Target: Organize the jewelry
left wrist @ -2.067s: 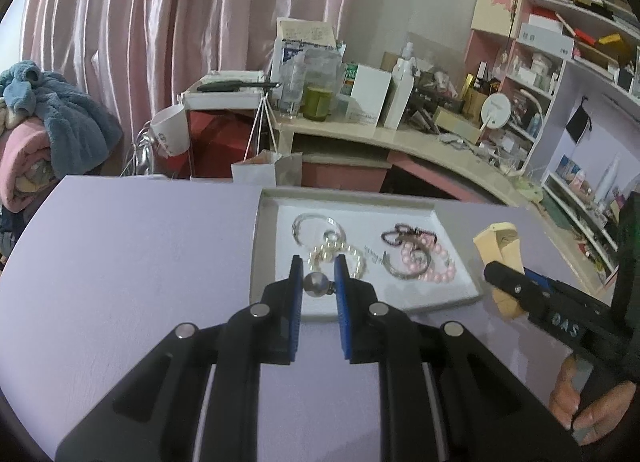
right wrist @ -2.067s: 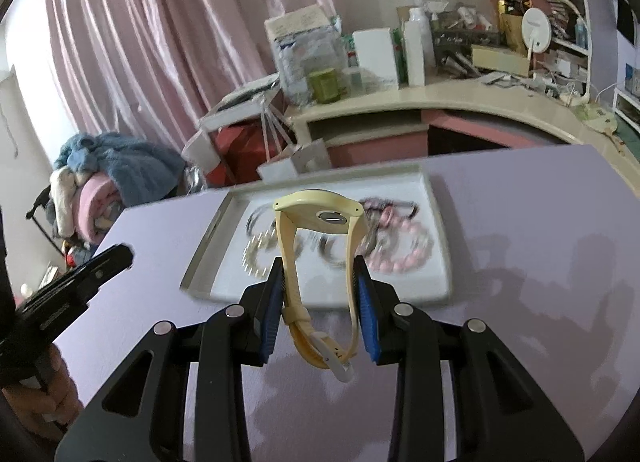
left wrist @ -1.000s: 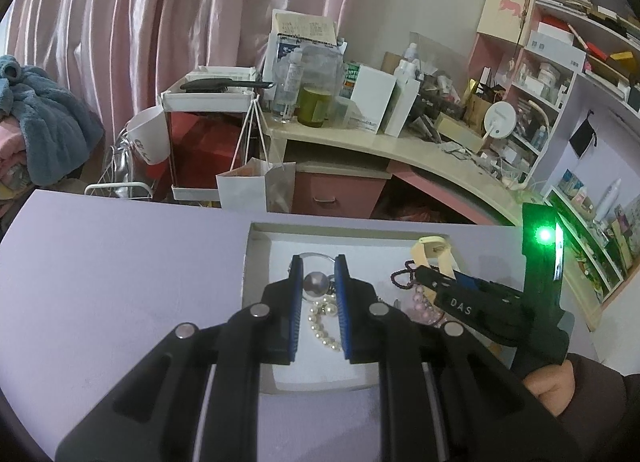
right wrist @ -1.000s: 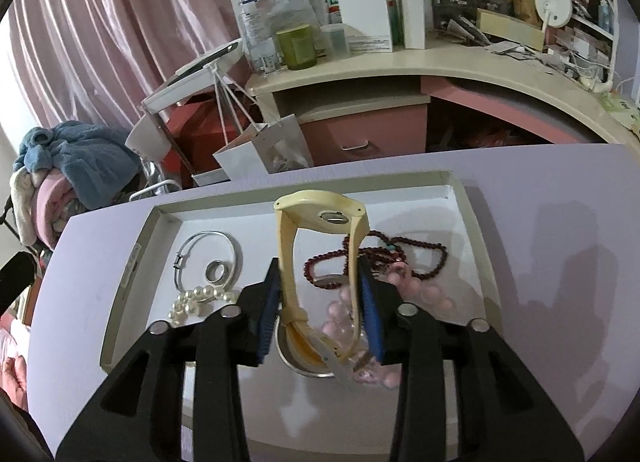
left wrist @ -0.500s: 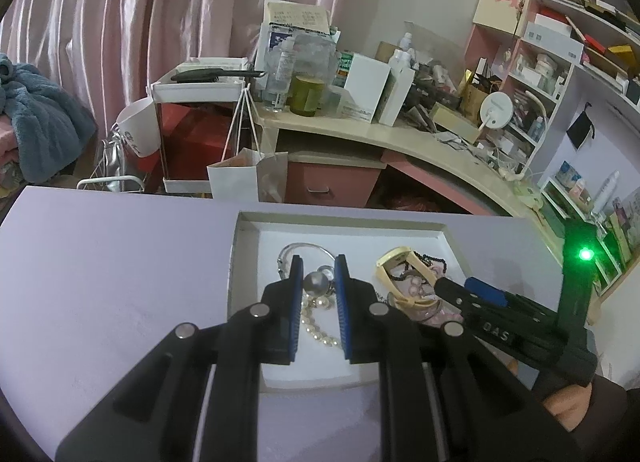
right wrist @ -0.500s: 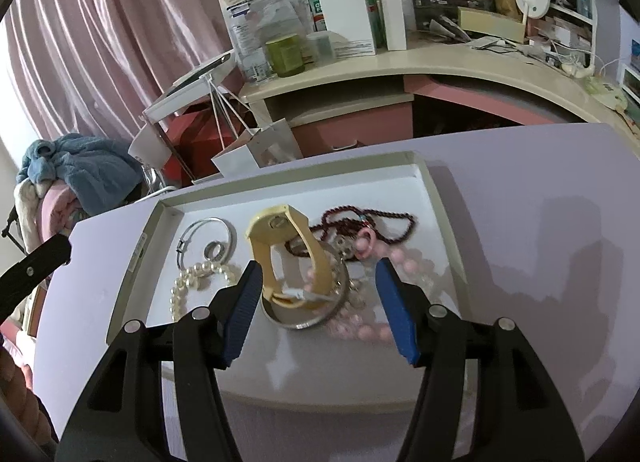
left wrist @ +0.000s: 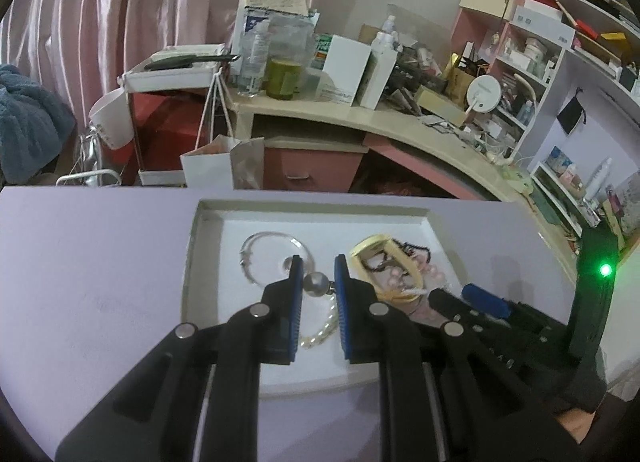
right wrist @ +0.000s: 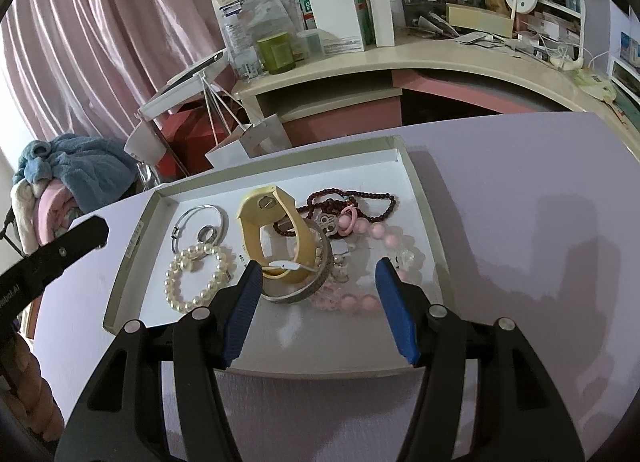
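Left claw [left wrist: 316,274]: black plastic linkage arms, ribbed blue pads, round silver pivot screws.
Right claw [right wrist: 320,282]: same black frame, blue ribbed pads, silver screws.
Right claw body: upright black housing, lit green indicator lamp.
Left claw arm: white lettering, partly cut off.

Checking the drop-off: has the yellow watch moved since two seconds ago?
Yes. The watch went from above the table into the tray, released by the right hand-held gripper.
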Tool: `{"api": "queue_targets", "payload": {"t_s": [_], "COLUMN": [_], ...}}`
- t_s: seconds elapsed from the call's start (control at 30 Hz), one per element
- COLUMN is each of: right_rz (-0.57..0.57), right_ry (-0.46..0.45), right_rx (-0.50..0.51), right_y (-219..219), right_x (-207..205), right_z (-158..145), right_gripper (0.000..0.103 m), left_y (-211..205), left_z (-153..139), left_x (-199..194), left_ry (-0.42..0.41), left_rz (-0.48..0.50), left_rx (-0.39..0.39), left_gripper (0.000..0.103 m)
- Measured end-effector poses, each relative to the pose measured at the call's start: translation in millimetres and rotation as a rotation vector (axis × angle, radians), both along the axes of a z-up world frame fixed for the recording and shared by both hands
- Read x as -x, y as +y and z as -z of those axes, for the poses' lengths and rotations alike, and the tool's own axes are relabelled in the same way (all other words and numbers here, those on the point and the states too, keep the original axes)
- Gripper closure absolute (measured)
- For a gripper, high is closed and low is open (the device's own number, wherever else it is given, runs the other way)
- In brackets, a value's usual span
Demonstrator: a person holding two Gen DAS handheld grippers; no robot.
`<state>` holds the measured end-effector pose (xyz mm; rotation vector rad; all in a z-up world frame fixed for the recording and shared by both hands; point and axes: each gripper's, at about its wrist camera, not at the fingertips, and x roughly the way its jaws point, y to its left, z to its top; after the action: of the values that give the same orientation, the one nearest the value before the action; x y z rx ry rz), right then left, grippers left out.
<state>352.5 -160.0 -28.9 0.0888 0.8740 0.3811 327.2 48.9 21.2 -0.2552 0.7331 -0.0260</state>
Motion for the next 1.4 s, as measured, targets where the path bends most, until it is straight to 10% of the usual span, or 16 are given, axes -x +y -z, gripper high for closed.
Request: {"api": "queue_targets", "payload": {"t_s": [0.17, 0.6, 1.03, 1.4], "right_rz": [0.002, 0.018, 0.042, 0.050], "right_ry": [0.004, -0.003, -0.210, -0.320], "right_rx": [0.001, 0.009, 0.014, 0.030], "right_y": [-1.6, -10.1, -21.7, -34.1], "right_x": [3.0, 10.6, 64.8, 125.4], "right_z": [0.4, -5.7, -38.3, -57.2], "right_gripper": [0.042, 0.041, 0.001, 0.001], "left_y": [-7.1, 15.0, 19.5, 10.1], "left_z": [-1.4, -3.6, -7.5, -4.7], "left_x": [-1.5, 28.1, 95.3, 160.0], "left_ry": [0.000, -0.021, -0.094, -0.103], "left_rz": [0.004, -0.046, -0.126, -0.181], "left_rx": [-0.010, 0.002, -0.059, -0.046], "left_gripper": [0.051, 0.037, 0.002, 0.002]}}
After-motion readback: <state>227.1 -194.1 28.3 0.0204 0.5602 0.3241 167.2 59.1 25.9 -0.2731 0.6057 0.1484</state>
